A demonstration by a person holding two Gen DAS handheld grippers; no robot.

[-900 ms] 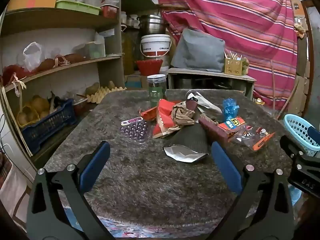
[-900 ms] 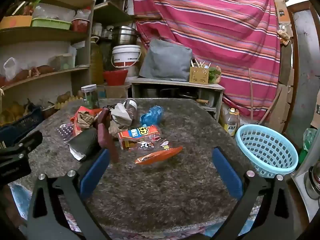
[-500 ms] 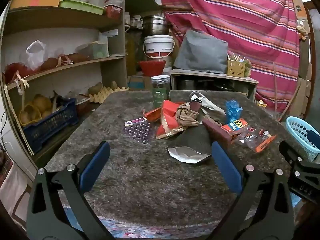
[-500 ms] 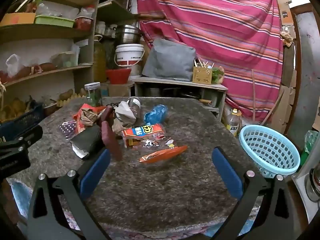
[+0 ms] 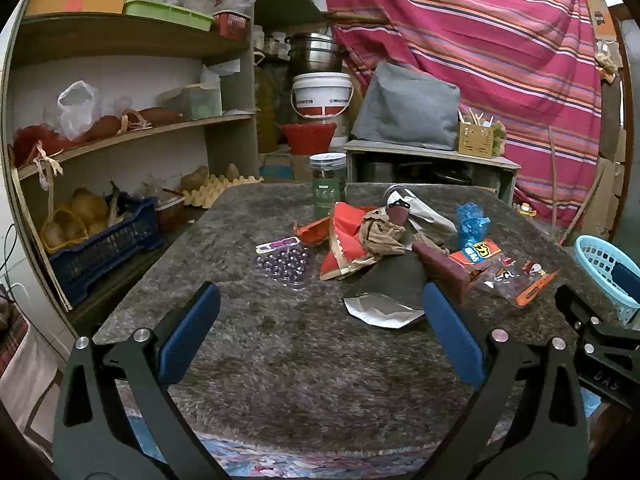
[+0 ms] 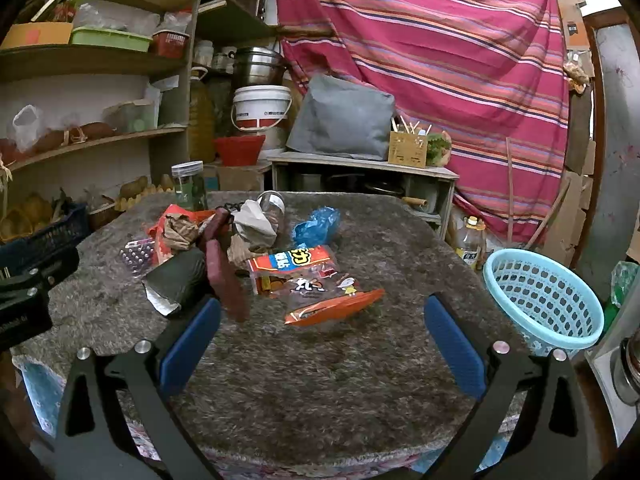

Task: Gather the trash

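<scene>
A heap of trash lies on the grey shaggy table [image 5: 280,344]: a silver-lined dark pouch [image 5: 384,308], a red paper bag [image 5: 344,244], crumpled brown paper [image 5: 380,232], a purple blister pack [image 5: 284,262], a blue plastic wad [image 5: 470,226] and an orange snack wrapper [image 6: 316,280]. A light blue basket [image 6: 544,300] stands off the table's right side. My left gripper [image 5: 320,344] is open and empty, above the table's near edge. My right gripper [image 6: 320,344] is open and empty, just short of the orange wrapper.
A green-labelled jar [image 5: 328,186] stands behind the heap. Shelves with sacks and a blue crate [image 5: 100,244] line the left. A low bench with a grey cushion [image 6: 340,116] and a striped curtain are behind. A bottle [image 6: 472,242] stands on the floor near the basket.
Both grippers have shifted slightly, with the views drifting a little; the trash has not moved and both grippers stay open.
</scene>
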